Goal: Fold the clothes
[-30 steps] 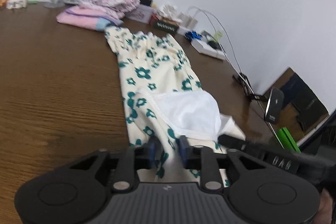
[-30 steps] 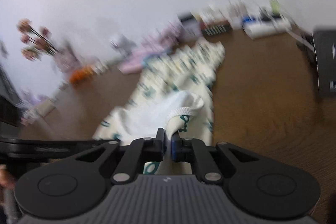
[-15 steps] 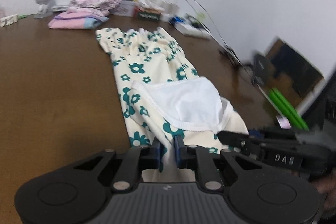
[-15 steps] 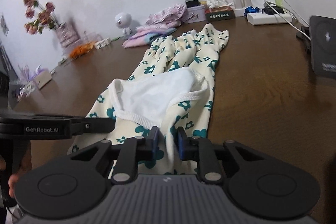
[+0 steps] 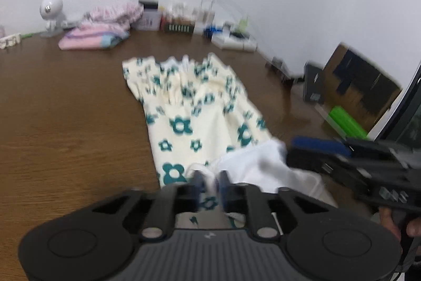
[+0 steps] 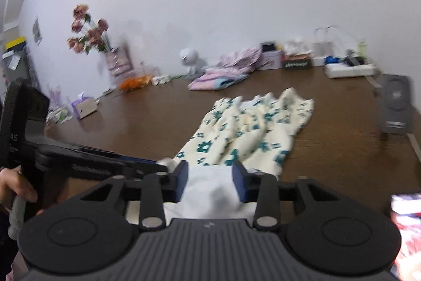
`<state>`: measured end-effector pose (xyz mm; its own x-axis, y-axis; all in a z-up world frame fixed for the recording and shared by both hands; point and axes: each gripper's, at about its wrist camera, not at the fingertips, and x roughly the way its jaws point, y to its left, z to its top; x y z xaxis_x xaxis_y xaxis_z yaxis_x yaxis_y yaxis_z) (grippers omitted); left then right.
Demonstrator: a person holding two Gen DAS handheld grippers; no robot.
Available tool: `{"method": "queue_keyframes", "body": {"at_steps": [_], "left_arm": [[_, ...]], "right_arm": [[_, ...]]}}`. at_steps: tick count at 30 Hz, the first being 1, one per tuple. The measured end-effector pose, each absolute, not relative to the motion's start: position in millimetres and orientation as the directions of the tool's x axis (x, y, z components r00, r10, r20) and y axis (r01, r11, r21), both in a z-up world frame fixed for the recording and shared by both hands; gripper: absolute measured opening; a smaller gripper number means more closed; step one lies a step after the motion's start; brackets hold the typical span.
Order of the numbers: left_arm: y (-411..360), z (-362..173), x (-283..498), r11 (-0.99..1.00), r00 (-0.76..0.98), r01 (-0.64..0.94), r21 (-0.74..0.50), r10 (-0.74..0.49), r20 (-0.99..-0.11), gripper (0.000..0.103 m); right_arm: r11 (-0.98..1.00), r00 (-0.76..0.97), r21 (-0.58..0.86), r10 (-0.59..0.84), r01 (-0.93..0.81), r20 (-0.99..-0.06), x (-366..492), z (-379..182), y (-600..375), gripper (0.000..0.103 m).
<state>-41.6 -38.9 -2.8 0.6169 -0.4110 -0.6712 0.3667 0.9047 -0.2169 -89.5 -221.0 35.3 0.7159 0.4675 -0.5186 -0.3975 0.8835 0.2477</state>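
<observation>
while the cream garment with teal flowers (image 5: 200, 107) lies stretched across the dark wooden table (image 5: 65, 123), its far end bunched and its near end turned to show white lining (image 5: 260, 167), the left-hand camera reads from the left like this: a white round-headed figurine (image 5: 51, 15) by the wall, then a folded pink and blue stack of clothes (image 5: 92, 40) with a pale patterned piece on top, then a blurred row of boxes and a white power strip (image 5: 234, 42). nearest the lens, the left gripper (image 5: 209, 182) has its blue-padded fingers drawn close on a fold of white hem, pinching it at the garment's near edge. to the right of that, the right gripper (image 5: 310, 149) comes in sideways against the white lining, a hand (image 5: 394, 224) gripping its handle at the frame edge. from the right-hand camera, the left tool (image 6: 86, 159) sits at the left with a hand (image 6: 15, 186) on its handle, dried pink flowers (image 6: 88, 32) behind it; in the middle the right gripper (image 6: 210, 177) has its fingers spread wide, white fabric (image 6: 210, 191) lying between them without being squeezed; the flowered cloth (image 6: 252, 133) runs away beyond, and a grey stand (image 6: 396, 103) is upright at the far right.
</observation>
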Motion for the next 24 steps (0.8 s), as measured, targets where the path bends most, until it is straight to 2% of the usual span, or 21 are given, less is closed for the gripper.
{"method": "queue_keyframes", "body": {"at_steps": [4,6,8,9,11,13,15,19,24], "left_arm": [[-30.3,-3.6,-55.6,0.903,0.652,0.392,-0.175,-0.407,-0.64,0.014],[-18.8,2.6,-69.3,0.902,0.685,0.403,-0.152,-0.408,-0.604,0.026],[-7.6,13.2,-91.8,0.9,0.726,0.426,-0.088,-0.399,-0.56,0.053],[-3.0,18.1,-103.6,0.898,0.746,0.437,-0.05,-0.393,-0.537,0.058],[-5.0,24.2,-133.8,0.879,0.791,0.468,0.093,-0.371,-0.486,0.077],[-12.3,23.3,-166.1,0.816,0.81,0.523,0.244,-0.388,-0.439,0.088],[-25.8,9.0,-196.3,0.684,0.777,0.618,0.387,-0.455,-0.436,0.089],[-45.9,-33.6,-221.7,0.462,0.709,0.704,0.54,-0.501,-0.496,0.089],[-55.5,-76.1,-220.6,0.269,0.761,0.598,0.755,-0.486,-0.43,0.087]], "right_arm": [[0.881,0.682,0.227,0.467,-0.416,-0.563,-67.2,23.6,-206.6,0.028],[0.879,0.664,0.217,0.466,-0.425,-0.584,-56.1,17.7,-199.4,0.028],[0.876,0.647,0.208,0.464,-0.435,-0.605,-45.0,11.8,-192.1,0.028],[0.875,0.642,0.202,0.464,-0.44,-0.61,-44.6,12.0,-191.3,0.028],[0.872,0.634,0.19,0.463,-0.451,-0.619,-45.1,13.1,-190.4,0.028],[0.869,0.627,0.179,0.462,-0.461,-0.628,-45.5,14.2,-189.4,0.028],[0.864,0.621,0.187,0.471,-0.467,-0.626,-44.6,13.9,-190.8,0.028],[0.858,0.608,0.208,0.486,-0.471,-0.628,-41.4,14.1,-192.8,0.028],[0.834,0.578,0.188,0.503,-0.518,-0.643,-54.3,16.7,-193.0,0.029]]}}
